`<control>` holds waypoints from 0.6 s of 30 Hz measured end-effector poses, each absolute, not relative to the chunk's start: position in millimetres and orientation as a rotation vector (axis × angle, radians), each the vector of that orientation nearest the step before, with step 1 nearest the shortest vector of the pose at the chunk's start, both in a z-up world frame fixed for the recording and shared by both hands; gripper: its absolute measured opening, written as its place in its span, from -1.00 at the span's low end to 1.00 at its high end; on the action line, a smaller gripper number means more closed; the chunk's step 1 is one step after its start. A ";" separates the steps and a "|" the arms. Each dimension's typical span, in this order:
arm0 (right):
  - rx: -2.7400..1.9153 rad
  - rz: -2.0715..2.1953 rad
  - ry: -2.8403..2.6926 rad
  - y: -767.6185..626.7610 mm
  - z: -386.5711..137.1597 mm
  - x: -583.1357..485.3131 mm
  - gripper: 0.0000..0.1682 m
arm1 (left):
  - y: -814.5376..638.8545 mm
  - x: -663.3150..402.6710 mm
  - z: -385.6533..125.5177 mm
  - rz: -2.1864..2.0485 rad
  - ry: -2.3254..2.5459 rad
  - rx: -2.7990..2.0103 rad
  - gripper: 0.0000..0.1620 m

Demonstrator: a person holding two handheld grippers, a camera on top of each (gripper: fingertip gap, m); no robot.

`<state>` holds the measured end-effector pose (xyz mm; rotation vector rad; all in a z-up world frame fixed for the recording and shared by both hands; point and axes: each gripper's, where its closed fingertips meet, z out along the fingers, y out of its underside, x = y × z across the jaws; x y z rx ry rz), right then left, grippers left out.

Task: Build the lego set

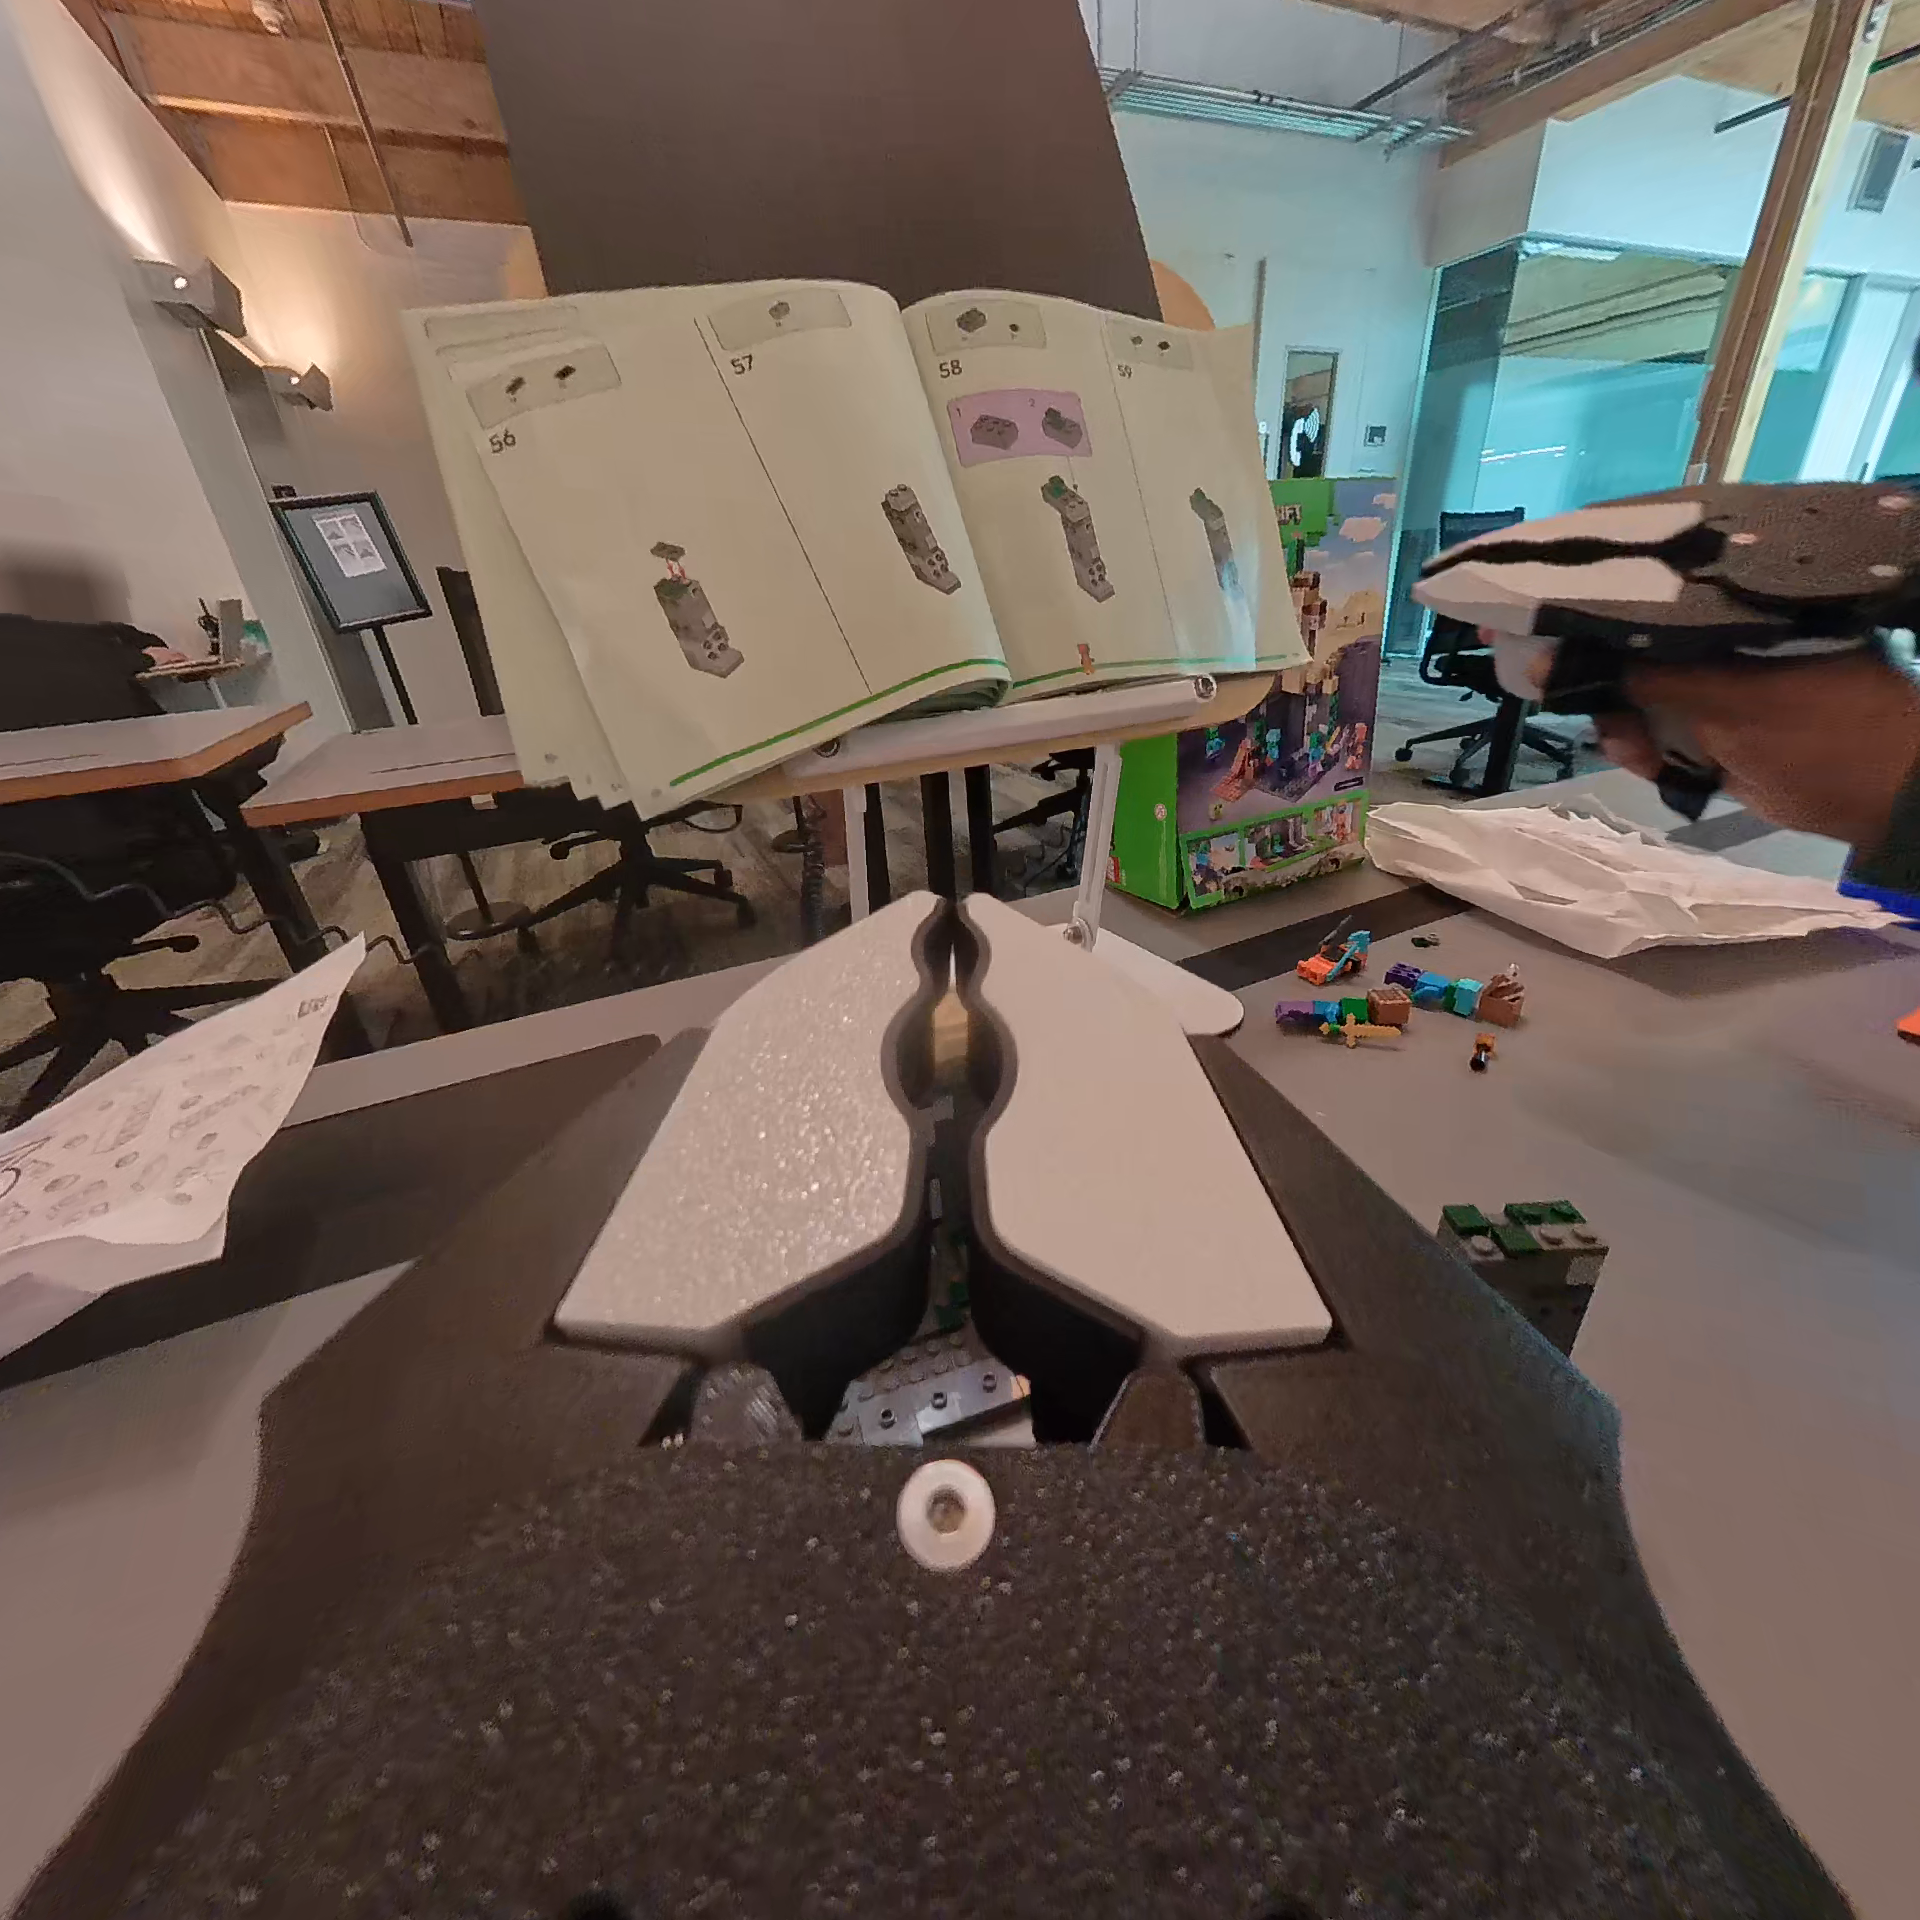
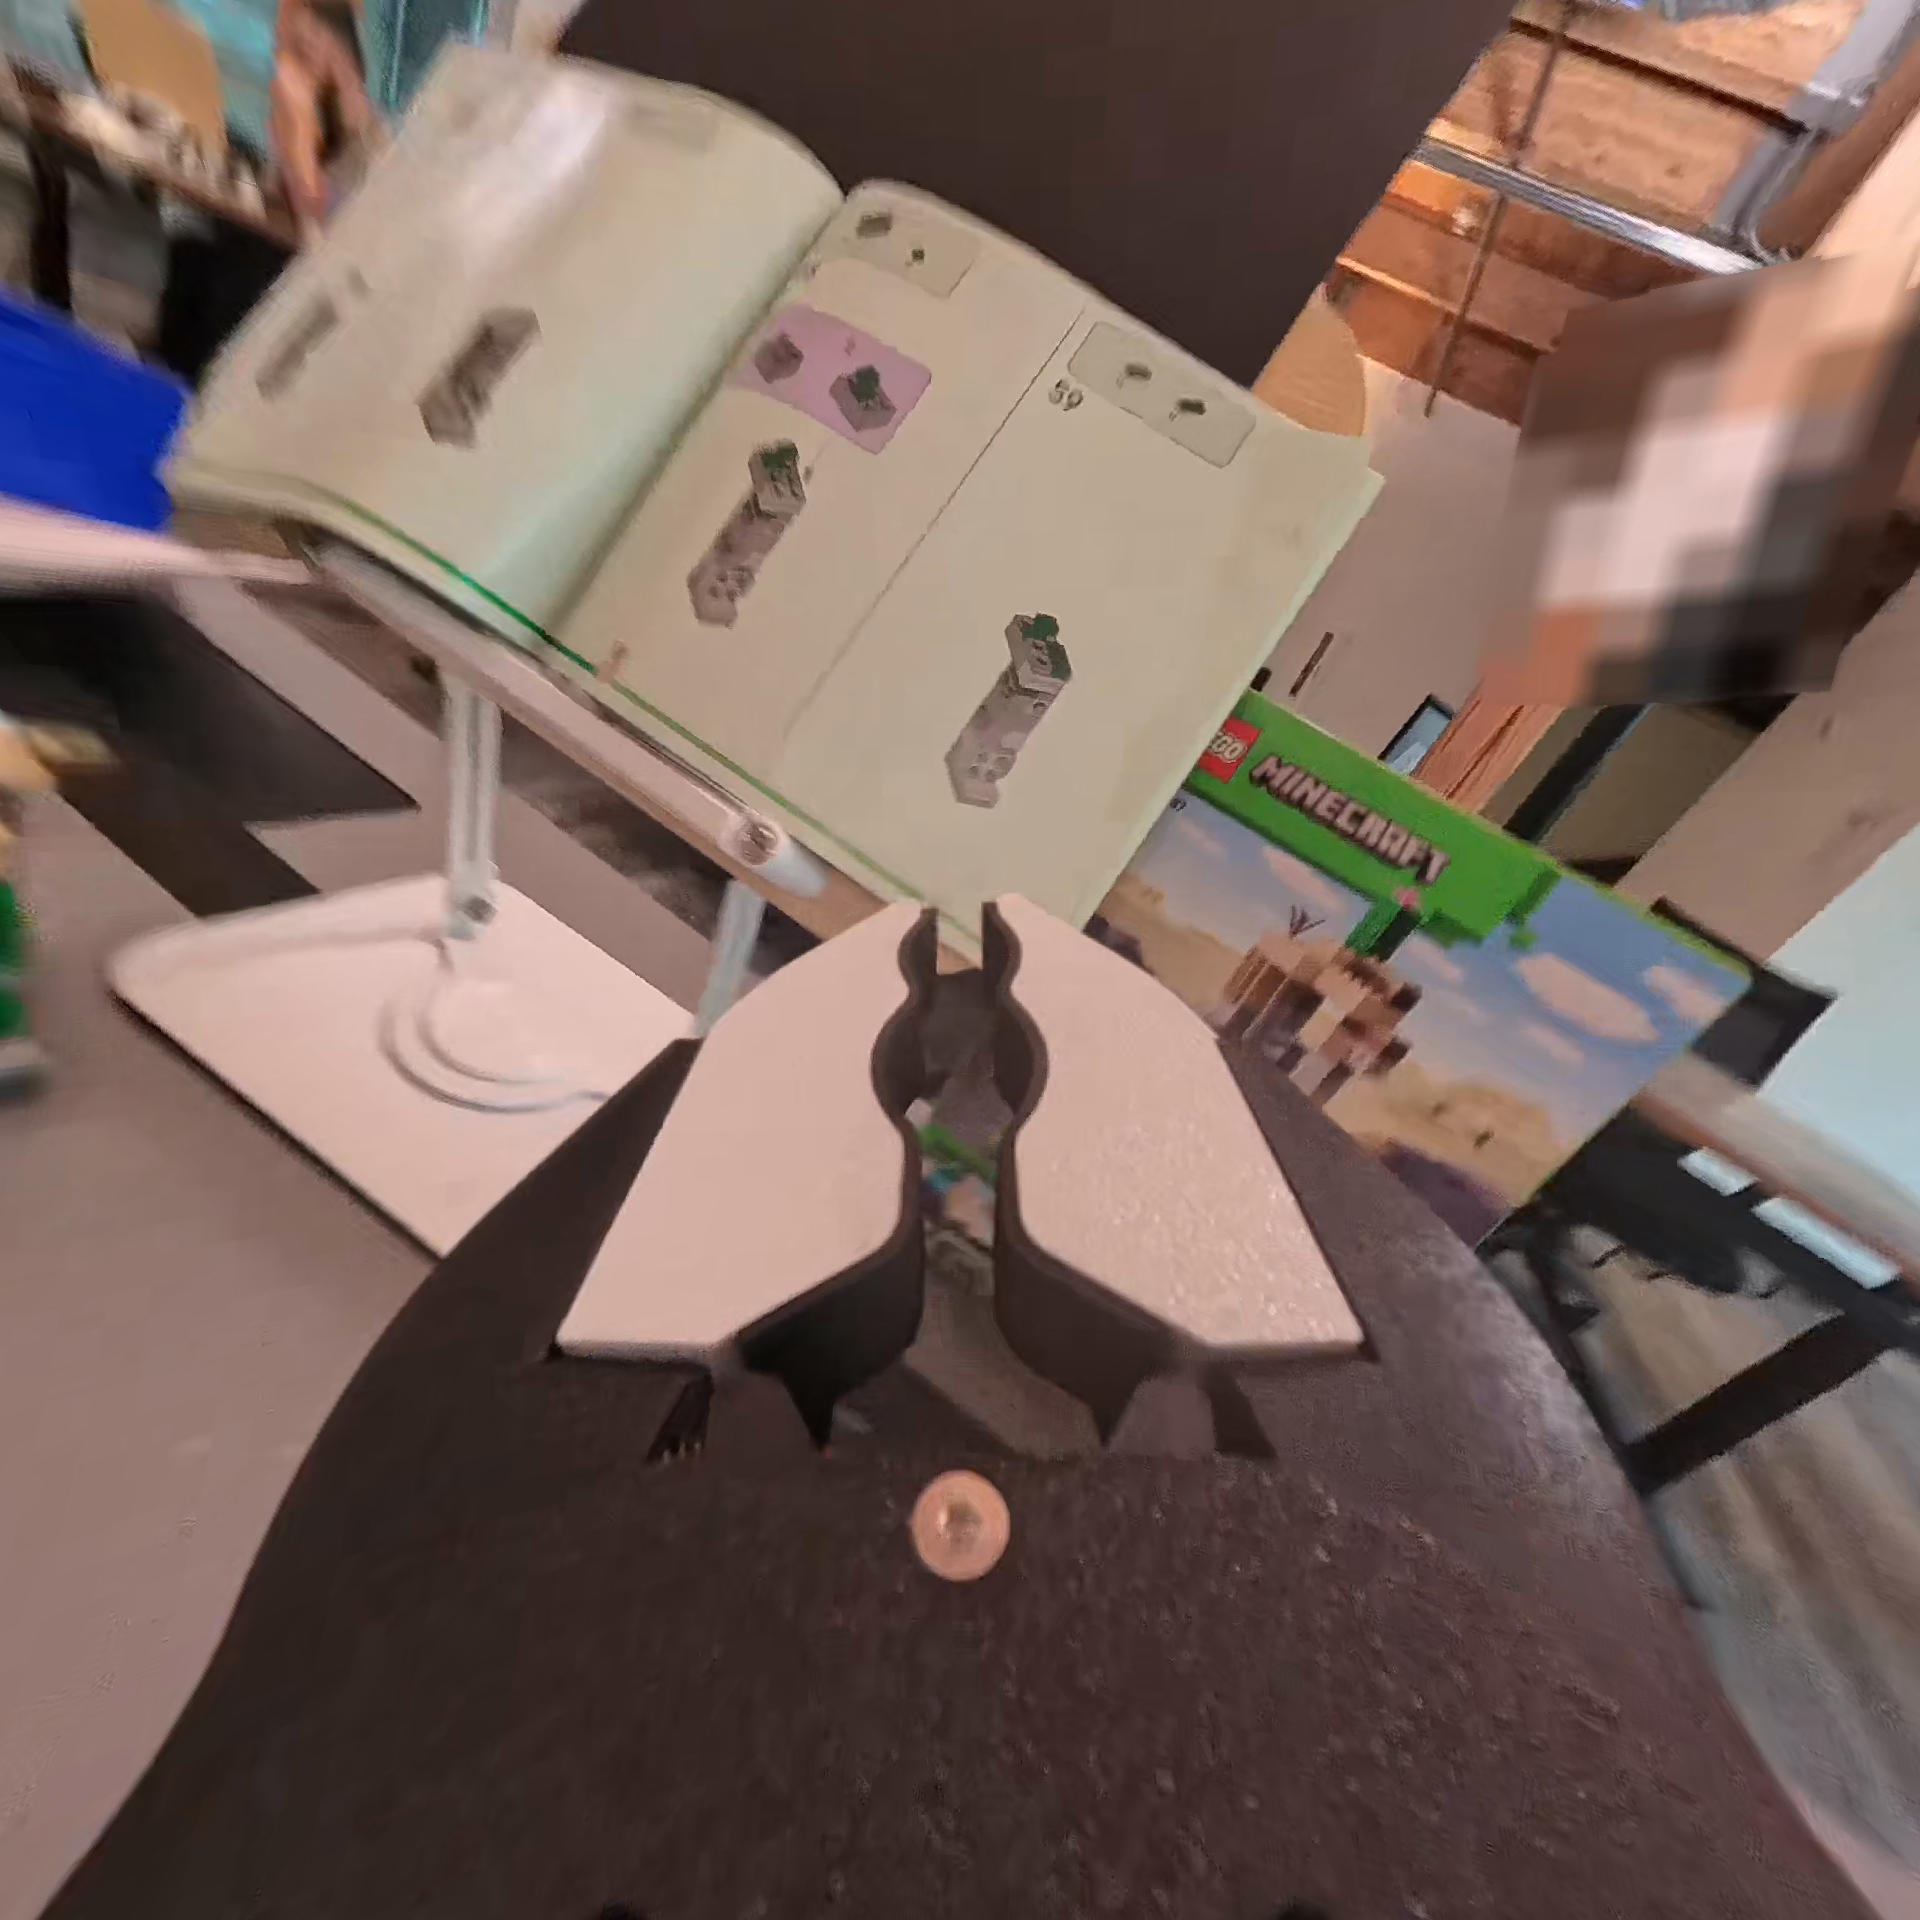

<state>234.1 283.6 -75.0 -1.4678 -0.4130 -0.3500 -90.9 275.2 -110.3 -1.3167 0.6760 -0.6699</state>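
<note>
My left gripper (image 1: 951, 920) is shut, its tips touching, low over the grey table. Through its gap I see grey studded Lego plates (image 1: 935, 1397) under it; whether it touches them is hidden. A small grey and green Lego build (image 1: 1522, 1262) stands on the table to its right. My right gripper (image 2: 961, 925) is raised in the air in front of the open instruction booklet (image 2: 831, 540), its fingers almost together with nothing seen between them. It also shows in the left wrist view (image 1: 1455, 592), held by a hand (image 1: 1766, 748). The booklet (image 1: 831, 499) rests on a white stand.
Loose coloured pieces and minifigures (image 1: 1403, 1003) lie at the right middle of the table. A crumpled white paper bag (image 1: 1610, 883) lies behind them. The green Lego box (image 1: 1268, 769) (image 2: 1455, 987) stands behind the stand. A printed sheet (image 1: 156, 1132) lies at left. The stand's base (image 2: 343, 1039) sits on the table. The tips of one gripper are about 35 cm away from the tips of the other.
</note>
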 end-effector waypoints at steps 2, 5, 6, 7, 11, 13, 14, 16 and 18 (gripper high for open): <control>-1.507 -0.442 -0.553 304.3 -82.6 242.4 -0.88 | 274.7 -92.0 -115.3 -0.673 0.680 -1.329 -1.00; -1.506 -0.585 -0.749 324.2 -95.2 252.3 -0.82 | 272.8 -92.6 -123.7 -0.675 0.693 -1.348 -1.00; -1.498 -0.623 -0.792 328.3 -97.8 255.4 -0.82 | 271.9 -92.5 -126.8 -0.673 0.700 -1.353 -1.00; -1.499 -0.649 -0.831 331.7 -100.8 257.8 -0.80 | 271.4 -92.6 -130.0 -0.669 0.707 -1.359 -1.00; -1.476 -0.782 -0.995 340.8 -109.3 263.1 -0.73 | 271.2 -90.3 -141.4 -0.676 0.730 -1.383 -1.00; -1.454 -0.850 -1.064 343.3 -110.9 263.4 -0.72 | 270.8 -88.0 -145.5 -0.679 0.742 -1.391 -1.00; -1.446 -0.872 -1.095 344.1 -111.8 263.1 -0.72 | 270.2 -86.8 -147.4 -0.680 0.751 -1.392 -1.00; -1.431 -0.904 -1.137 345.7 -112.6 262.6 -0.73 | 269.4 -84.8 -151.1 -0.680 0.765 -1.397 -1.00; -1.419 -0.937 -1.163 347.5 -111.7 263.3 -0.75 | 269.1 -82.9 -155.3 -0.685 0.776 -1.407 -1.00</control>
